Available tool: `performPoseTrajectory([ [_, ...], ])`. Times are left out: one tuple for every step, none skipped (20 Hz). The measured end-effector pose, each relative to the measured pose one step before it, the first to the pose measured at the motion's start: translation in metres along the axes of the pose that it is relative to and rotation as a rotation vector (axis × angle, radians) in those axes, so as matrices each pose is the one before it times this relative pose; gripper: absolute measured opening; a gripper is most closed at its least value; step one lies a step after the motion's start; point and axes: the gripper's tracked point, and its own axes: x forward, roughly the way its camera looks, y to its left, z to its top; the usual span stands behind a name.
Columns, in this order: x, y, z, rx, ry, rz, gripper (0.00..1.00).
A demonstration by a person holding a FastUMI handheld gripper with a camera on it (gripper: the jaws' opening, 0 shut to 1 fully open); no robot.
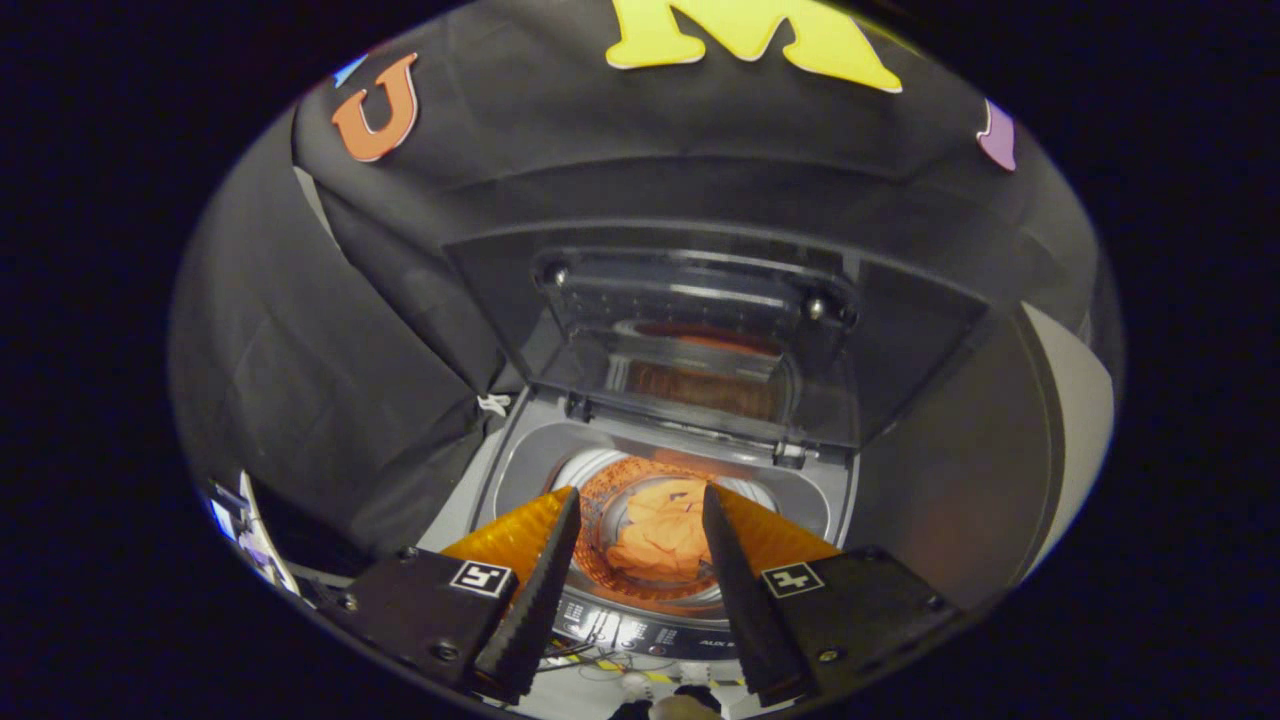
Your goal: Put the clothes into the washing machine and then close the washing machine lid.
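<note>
My gripper [640, 505] hangs wide open and empty above the washing machine [520, 470]; the orange clothes [665, 535] lie in the drum below; the raised lid [700, 340] stands beyond, its hinge running left-right.

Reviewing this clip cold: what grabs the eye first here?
The orange garment glows inside the washing machine's drum, seen past the gap between the gripper's open, empty fingers. Beyond it the lid stands raised against the black cloth wall, its clear window mirroring the orange load.
</note>
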Motion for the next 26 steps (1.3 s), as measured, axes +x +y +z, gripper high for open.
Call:
performPoseTrajectory([
  [-0.00626, -0.00072, 0.00795, 0.00076, -0.01784, -0.00347, 0.77],
  [-0.00738, 0.00215, 0.01055, 0.00098, -0.02291, 0.00337, 0.77],
  [-0.00475, -0.00039, 0.00782, 0.00139, -0.0179, -0.00118, 0.77],
  [-0.0045, -0.0005, 0.00581, 0.00384, -0.0147, -0.00029, 0.77],
  [-0.00356, 0.00161, 0.00596, 0.00969, -0.0127, 0.00404, 0.77],
  [-0.00467, 0.00099, 0.00869, 0.01765, -0.01772, 0.00286, 0.77],
  [-0.00255, -0.00109, 0.00694, 0.01163, -0.00869, -0.00465, 0.77],
  [-0.00112, 0.00019, 0.00771, 0.00914, -0.01932, 0.00129, 0.77],
  [-0.00173, -0.00212, 0.00704, 0.00063, -0.00943, -0.01265, 0.77],
  [-0.003, -0.00037, 0.00706, 0.00496, -0.01965, -0.00658, 0.77],
  [-0.00213, 0.00095, 0.00635, 0.005, -0.00339, -0.00602, 0.77],
  [-0.0043, 0.00345, 0.0072, 0.0131, -0.00764, 0.00234, 0.77],
  [-0.00267, 0.0023, 0.00759, 0.00993, -0.00523, 0.00386, 0.77],
  [-0.00028, -0.00208, 0.00735, 0.00421, -0.00927, -0.00203, 0.77],
  [0.00064, -0.00153, 0.00692, -0.00245, -0.01228, -0.00548, 0.77],
  [-0.00109, -0.0005, 0.0046, 0.0003, -0.00536, -0.01162, 0.77],
  [-0.00089, 0.00016, 0.0079, 0.0016, -0.00996, -0.0025, 0.77],
  [0.00106, 0.00061, 0.00626, 0.00204, -0.00546, -0.00314, 0.77],
  [0.00077, 0.00018, 0.00677, 0.00314, -0.00733, -0.00213, 0.77],
  [-0.00029, -0.00095, 0.0062, 0.00181, -0.00407, -0.00284, 0.77],
  [0.0019, -0.00173, 0.00664, 0.00296, -0.00278, -0.004, 0.77],
  [0.00183, -0.0008, 0.00712, 0.00463, -0.00325, -0.00779, 0.77],
  [0.00156, -0.00212, 0.00473, 0.00316, -0.00398, -0.01315, 0.77],
  [0.00316, -0.0015, 0.00301, 0.0033, -0.00258, -0.00812, 0.77],
  [0.00355, 0.00023, 0.00403, 0.00109, -0.00142, -0.00113, 0.77],
  [0.00059, -0.00123, 0.00353, -0.00284, 0.00396, -0.00582, 0.77],
])
